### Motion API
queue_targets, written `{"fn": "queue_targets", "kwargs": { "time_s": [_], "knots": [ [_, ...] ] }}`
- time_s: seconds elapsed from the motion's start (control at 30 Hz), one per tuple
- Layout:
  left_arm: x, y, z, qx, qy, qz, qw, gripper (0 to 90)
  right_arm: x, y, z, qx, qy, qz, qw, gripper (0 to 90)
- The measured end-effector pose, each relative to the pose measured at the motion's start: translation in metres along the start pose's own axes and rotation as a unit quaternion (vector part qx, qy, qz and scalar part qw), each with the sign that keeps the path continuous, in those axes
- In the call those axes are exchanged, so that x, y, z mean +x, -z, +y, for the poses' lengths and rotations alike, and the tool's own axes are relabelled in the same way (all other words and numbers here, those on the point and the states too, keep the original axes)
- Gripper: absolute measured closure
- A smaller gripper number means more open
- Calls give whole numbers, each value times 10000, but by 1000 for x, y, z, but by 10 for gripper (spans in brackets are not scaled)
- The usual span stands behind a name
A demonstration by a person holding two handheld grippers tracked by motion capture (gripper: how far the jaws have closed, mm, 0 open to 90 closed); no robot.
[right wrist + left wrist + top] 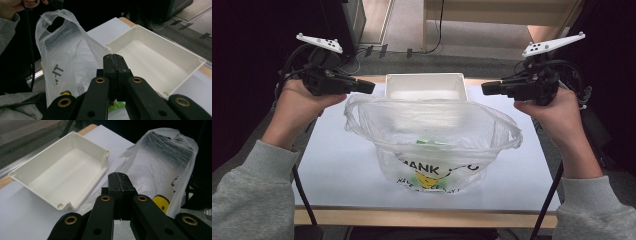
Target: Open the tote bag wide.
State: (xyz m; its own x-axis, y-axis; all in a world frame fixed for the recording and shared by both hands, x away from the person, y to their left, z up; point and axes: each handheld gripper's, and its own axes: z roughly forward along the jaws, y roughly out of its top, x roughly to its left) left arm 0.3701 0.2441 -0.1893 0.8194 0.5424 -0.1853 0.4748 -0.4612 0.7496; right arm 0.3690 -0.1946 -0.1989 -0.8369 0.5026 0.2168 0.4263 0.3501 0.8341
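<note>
High view: I hold the plastic bag [432, 145] mouth spread, left tool [371, 86] and right tool [485, 88] each clamped on a handle, centre frame.

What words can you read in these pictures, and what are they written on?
"ANK" with part of a "U": big black letters on the front of the clear plastic bag, in the high view; a fold hides the rest.
A smaller green line under the bag's yellow picture: too blurred to read.
The white bin: no writing seen.
</note>
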Motion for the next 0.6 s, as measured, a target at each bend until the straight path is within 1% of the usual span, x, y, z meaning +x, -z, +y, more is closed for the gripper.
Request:
{"fn": "queue_targets", "kwargs": {
  "time_s": [0.03,0.07,0.13,0.17,0.23,0.3,0.37,0.43,0.5,0.6],
  "knots": [
    [-3,-3,3,39,-39,-20,10000,900,2,-2,2,-4,-5,35,10000,900],
    [-4,-5,4,48,-53,-28,10000,900,3,-5,3,-20,40,71,10000,900],
    [-6,-12,8,86,-61,-70,9999,900,5,-9,5,-19,91,85,9999,900],
    [-7,-14,9,104,-73,-80,9999,900,5,-12,6,3,118,98,9999,900],
    [-8,-21,11,181,-94,-113,9997,900,6,-18,6,97,84,100,9999,900],
    [-10,-28,11,210,-118,-156,9996,900,6,-23,4,167,101,126,9997,900],
    [-11,-34,10,222,-97,-206,9995,900,5,-30,-1,194,112,166,9996,900],
    [-10,-40,7,311,-89,-228,9992,900,4,-34,-7,219,106,211,9995,900],
    [-9,-46,2,396,-69,-261,9989,900,3,-39,-14,303,100,193,9993,900],
    [-7,-52,-5,451,-16,-293,9986,900,2,-45,-25,424,66,190,9989,900]
  ]
}}
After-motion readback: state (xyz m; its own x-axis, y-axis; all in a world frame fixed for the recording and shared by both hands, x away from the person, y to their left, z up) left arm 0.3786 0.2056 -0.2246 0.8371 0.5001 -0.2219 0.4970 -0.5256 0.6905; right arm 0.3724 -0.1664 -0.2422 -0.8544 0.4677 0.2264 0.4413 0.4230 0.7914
